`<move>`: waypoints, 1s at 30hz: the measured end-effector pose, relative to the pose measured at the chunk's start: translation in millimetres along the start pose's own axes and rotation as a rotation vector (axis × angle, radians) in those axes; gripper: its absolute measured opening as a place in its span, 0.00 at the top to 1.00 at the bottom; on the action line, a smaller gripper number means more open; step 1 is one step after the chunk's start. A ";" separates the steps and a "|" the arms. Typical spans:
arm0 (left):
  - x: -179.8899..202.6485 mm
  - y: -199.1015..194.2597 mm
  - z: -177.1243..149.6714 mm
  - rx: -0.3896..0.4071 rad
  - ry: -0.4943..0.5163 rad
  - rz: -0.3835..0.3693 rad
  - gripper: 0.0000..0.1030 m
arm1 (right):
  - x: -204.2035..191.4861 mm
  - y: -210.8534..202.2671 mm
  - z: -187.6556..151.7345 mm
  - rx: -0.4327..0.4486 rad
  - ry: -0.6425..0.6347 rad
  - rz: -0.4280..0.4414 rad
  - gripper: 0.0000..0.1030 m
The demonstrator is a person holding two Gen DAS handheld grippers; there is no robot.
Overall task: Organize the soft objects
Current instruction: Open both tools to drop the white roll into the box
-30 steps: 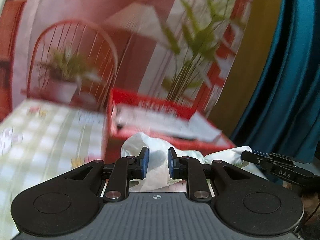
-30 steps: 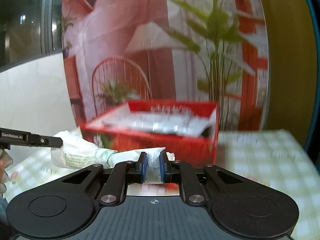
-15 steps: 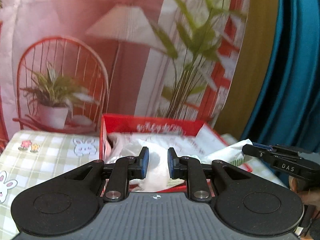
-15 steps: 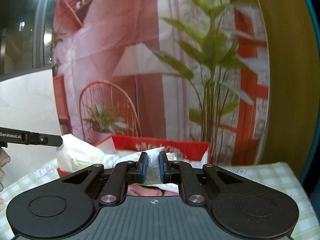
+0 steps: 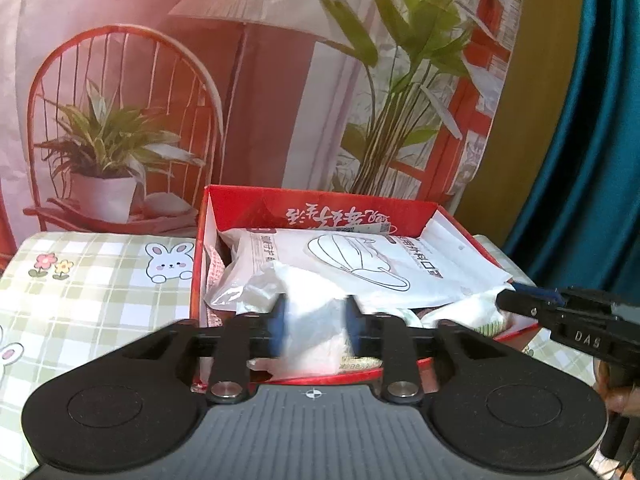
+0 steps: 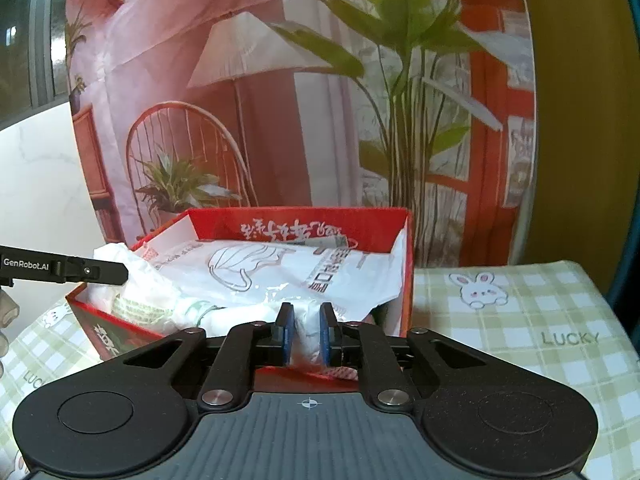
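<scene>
A red cardboard box stands open on the worktop, which is covered by a green-and-white checked cloth with rabbit prints. Its thin upright walls rise on all four sides; the far wall carries white lettering on its inner face. To the left of the box in the left wrist view, and to the right in the right wrist view, the cloth lies bare and flat, giving free room on both sides. Behind the box hangs a printed backdrop.

Inside, a flat, glossy white mask pack lies tilted across the top, nearly filling the box. Over the near edge sits a crinkled white plastic bag with green print, soft and rumpled, lying partly in the box.

The left gripper has just been opening; its blurred pads stand apart on either side of the bag and no longer press it. The right gripper has also just been easing open, yet its blue pads still touch a narrow fold of the bag at the box's near wall.
</scene>
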State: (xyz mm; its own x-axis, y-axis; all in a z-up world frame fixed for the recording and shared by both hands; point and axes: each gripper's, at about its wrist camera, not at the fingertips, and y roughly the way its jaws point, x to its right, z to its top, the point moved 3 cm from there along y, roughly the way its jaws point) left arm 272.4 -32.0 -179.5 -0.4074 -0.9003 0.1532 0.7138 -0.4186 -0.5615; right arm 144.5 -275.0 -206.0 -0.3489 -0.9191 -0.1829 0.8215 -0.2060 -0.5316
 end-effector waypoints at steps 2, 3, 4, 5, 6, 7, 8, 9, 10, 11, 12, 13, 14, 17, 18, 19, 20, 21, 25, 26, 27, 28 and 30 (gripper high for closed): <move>1.4 -5.1 1.2 0.008 0.004 0.002 0.22 | 1.6 -2.3 3.6 0.008 -0.006 -0.014 0.77; 2.9 -9.0 1.9 0.019 0.005 -0.001 0.12 | 1.4 -3.6 4.9 0.014 -0.011 -0.022 0.76; 4.3 -12.1 3.4 0.024 0.009 0.001 0.08 | 1.4 -4.9 6.5 0.021 -0.014 -0.030 0.71; 6.2 -14.5 4.9 0.025 0.019 0.014 0.03 | 2.4 -5.2 8.9 0.023 -0.014 -0.037 0.68; 8.6 -16.3 6.6 0.026 0.033 0.037 0.02 | 2.5 -6.2 10.2 0.025 -0.012 -0.044 0.59; 10.9 -17.8 8.3 0.027 0.051 0.060 0.02 | 2.1 -8.0 11.2 0.027 -0.010 -0.046 0.52; 13.8 -19.1 9.7 0.031 0.076 0.083 0.00 | 1.6 -9.2 12.1 0.029 -0.008 -0.049 0.48; 17.1 -21.3 10.7 0.037 0.103 0.104 0.00 | 0.9 -10.4 12.9 0.030 -0.010 -0.052 0.42; 19.9 -22.8 11.1 0.042 0.123 0.118 0.00 | -0.3 -11.7 13.6 0.030 -0.012 -0.054 0.35; 22.9 -24.5 11.4 0.049 0.141 0.133 0.00 | -1.6 -12.9 14.4 0.031 -0.014 -0.055 0.32; 25.5 -26.6 11.7 0.054 0.153 0.147 0.00 | -3.1 -14.8 15.2 0.035 -0.015 -0.053 0.25; 27.9 -29.1 11.8 0.062 0.159 0.158 0.00 | -4.1 -16.6 16.3 0.039 -0.015 -0.052 0.17; 29.1 -31.8 12.3 0.072 0.156 0.163 0.00 | -5.7 -19.0 17.3 0.044 -0.014 -0.051 0.12; 28.7 -40.9 16.7 0.091 0.107 0.183 0.00 | -9.1 -25.5 22.9 0.059 -0.012 -0.049 0.01; 29.3 -42.6 18.9 0.089 0.093 0.206 0.00 | -10.8 -28.8 25.6 0.067 -0.013 -0.050 0.00; 29.1 -44.1 21.8 0.086 0.091 0.241 0.00 | -11.8 -31.4 28.1 0.072 -0.012 -0.055 0.00; 29.9 -46.2 23.8 0.086 0.098 0.269 0.00 | -12.5 -34.1 31.1 0.074 -0.010 -0.061 0.00; 31.8 -49.5 25.9 0.090 0.116 0.293 0.00 | -13.3 -37.1 34.5 0.076 -0.005 -0.062 0.00; 38.9 -67.1 34.8 0.109 0.153 0.340 0.00 | -16.9 -50.5 48.5 0.089 0.004 -0.065 0.00; 39.2 -72.4 37.8 0.108 0.148 0.322 0.00 | -17.8 -53.7 51.9 0.092 0.003 -0.068 0.00; 39.6 -79.4 40.6 0.116 0.141 0.306 0.00 | -19.8 -58.4 56.3 0.095 -0.001 -0.073 0.00; 39.7 -87.8 43.9 0.130 0.136 0.301 0.00 | -21.3 -62.1 59.8 0.097 -0.004 -0.076 0.00; 42.4 -104.2 49.1 0.163 0.141 0.315 0.00 | -26.3 -73.0 68.9 0.106 -0.011 -0.084 0.00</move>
State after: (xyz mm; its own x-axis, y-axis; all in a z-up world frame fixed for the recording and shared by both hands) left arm 208.7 -32.4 -74.6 -0.2203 -0.9673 -0.1258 0.8929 -0.1480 -0.4252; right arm 124.7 -259.0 -105.5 -0.4139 -0.9007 -0.1322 0.8331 -0.3163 -0.4538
